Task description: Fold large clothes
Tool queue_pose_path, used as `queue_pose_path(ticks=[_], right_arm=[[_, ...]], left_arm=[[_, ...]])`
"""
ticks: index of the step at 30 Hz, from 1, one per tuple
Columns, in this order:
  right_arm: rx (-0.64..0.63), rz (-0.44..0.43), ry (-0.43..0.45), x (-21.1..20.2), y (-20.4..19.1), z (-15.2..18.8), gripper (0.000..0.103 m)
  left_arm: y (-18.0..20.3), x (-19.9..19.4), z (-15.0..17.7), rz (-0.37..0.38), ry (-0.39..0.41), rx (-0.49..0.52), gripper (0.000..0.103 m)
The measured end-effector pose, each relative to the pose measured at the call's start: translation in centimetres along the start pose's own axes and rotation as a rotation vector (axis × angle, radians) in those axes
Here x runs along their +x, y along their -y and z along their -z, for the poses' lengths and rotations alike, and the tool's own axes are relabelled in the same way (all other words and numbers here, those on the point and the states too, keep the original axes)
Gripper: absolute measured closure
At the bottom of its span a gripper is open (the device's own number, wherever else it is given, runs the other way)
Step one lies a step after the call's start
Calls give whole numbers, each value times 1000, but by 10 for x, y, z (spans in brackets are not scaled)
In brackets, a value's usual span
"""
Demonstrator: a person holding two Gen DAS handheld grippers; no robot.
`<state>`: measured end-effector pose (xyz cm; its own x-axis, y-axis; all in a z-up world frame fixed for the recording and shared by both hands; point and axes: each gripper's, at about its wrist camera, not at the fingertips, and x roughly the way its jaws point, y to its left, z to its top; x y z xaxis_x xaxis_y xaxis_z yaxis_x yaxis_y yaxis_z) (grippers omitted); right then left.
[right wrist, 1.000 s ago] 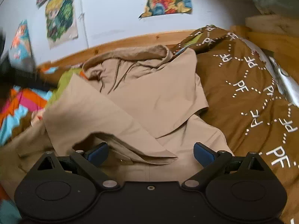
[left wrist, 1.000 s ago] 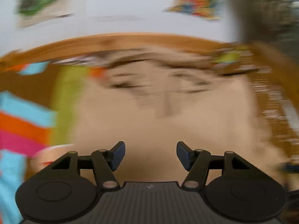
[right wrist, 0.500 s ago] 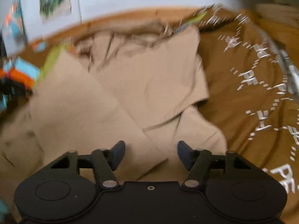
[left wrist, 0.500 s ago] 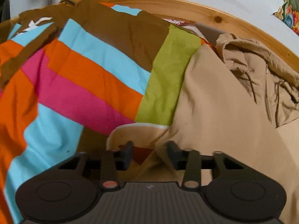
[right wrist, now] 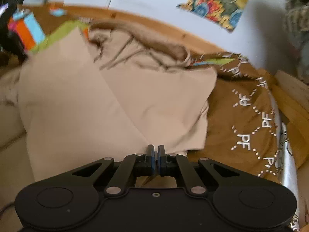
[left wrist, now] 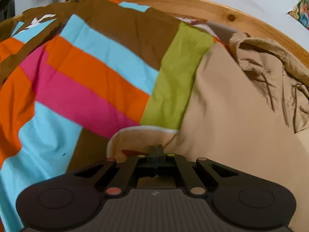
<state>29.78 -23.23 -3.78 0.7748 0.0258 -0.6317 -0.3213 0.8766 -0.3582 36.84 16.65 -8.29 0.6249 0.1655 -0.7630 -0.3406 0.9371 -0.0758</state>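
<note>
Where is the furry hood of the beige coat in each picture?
Left wrist view: the hood is at the upper right, against the wooden bed rail.
Right wrist view: the hood is at the upper middle, under the same wooden bed rail.
Shared landmark: the lime green stripe left of the beige coat.
</note>
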Motion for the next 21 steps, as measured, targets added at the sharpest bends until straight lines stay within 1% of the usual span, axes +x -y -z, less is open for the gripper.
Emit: queue_pose_path(ticks=[1, 2, 3, 4, 5, 6, 7, 8, 9, 11, 12, 13, 14, 15, 17, 18, 19, 20, 21], right_arm=[[10, -10, -19, 6, 0, 3, 97], [32, -9, -26, 8, 2, 7, 90], [54, 0, -26, 7, 3, 9, 86], [80, 5, -10, 3, 4, 9, 79], [109, -3, 20, -4, 5, 9, 70], [134, -19, 51, -12, 4, 8, 65], [159, -49, 88, -21, 3, 6, 57], [176, -84, 111, -27, -1, 6, 52], [184, -123, 120, -31, -5, 5, 50], [181, -180, 96, -31, -17, 6, 46], [169, -192, 66, -28, -23, 8, 45], [155, -193, 18, -23, -30, 11, 45], [142, -189, -33, -17, -35, 16, 45], [135, -181, -63, -13, -37, 21, 45], [134, -145, -58, -18, -39, 27, 41], [136, -128, -57, -25, -38, 25, 41], [139, -125, -49, -32, -37, 25, 41], [142, -123, -37, -41, -35, 26, 37], [141, -122, -29, -48, -36, 26, 34]], left_arm=[[-3, -2, 1, 10, -15, -14, 103], [-7, -7, 3, 31, -24, -29, 103], [-9, -15, 6, 44, -15, -30, 103], [-10, -25, 9, 48, 3, -17, 101], [-10, -39, 14, 57, 30, 3, 96], [-11, -50, 20, 69, 48, 17, 90], [-12, -61, 26, 85, 59, 27, 75], [-13, -74, 35, 95, 65, 27, 60], [-15, -86, 45, 101, 76, 20, 56], [-18, -111, 69, 115, 84, 13, 55], [-20, -120, 76, 117, 76, 12, 55], [-24, -131, 86, 117, 65, 11, 55], [-28, -142, 95, 115, 55, 7, 52], [-33, -152, 103, 115, 44, 7, 49], [-46, -175, 120, 115, 25, 18, 40], [-53, -185, 127, 110, 22, 23, 38], [-59, -194, 132, 102, 17, 27, 34], [-63, -202, 137, 95, 12, 26, 29], [-68, -207, 141, 93, 2, 26, 27]])
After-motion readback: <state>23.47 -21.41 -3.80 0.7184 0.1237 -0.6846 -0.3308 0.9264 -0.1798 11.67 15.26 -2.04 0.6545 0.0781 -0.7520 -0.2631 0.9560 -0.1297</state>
